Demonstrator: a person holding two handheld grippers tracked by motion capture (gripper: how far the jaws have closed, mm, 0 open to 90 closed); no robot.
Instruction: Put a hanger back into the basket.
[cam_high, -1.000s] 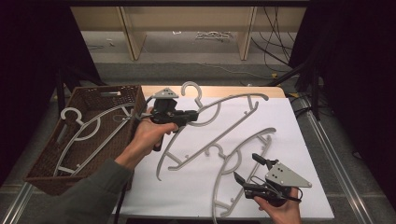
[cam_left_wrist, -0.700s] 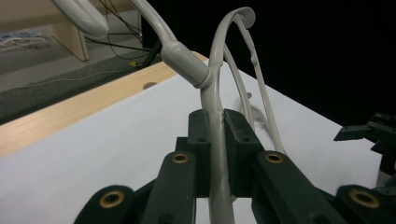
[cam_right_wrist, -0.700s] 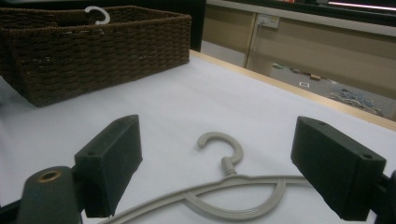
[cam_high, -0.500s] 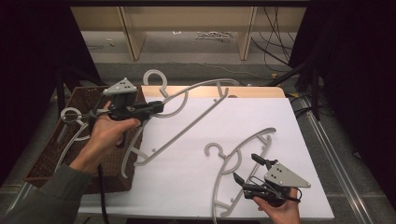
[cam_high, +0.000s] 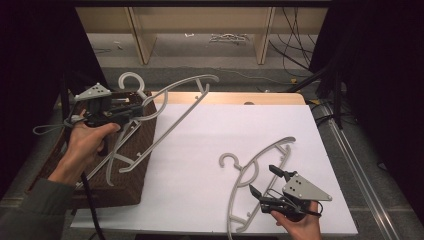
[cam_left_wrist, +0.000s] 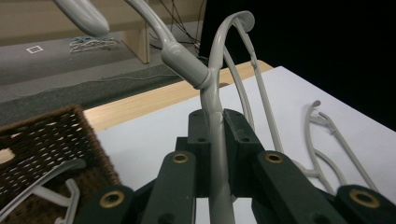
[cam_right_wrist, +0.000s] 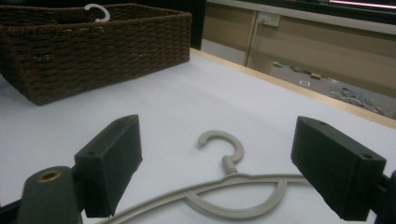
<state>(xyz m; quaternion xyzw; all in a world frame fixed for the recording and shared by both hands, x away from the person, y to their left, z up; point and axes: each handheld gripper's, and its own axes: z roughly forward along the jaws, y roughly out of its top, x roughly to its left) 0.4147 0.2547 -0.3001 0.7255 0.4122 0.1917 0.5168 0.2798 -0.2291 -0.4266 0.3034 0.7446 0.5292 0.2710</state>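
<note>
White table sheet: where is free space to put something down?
Free: the sheet's middle, between the brown basket and the lying hanger, and its far right corner. Crowded: the near right, around that hanger and the right gripper.

grey carpeted floor (cam_high: 210, 62) beyond the table, pale wooden shelving (cam_high: 200, 20), loose cables (cam_high: 295, 30), dark surroundings

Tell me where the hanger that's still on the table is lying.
In the high view the loose hanger lies flat on the white table, right of centre near the front edge, just ahead of the open right gripper, well apart from the wicker basket.
</note>
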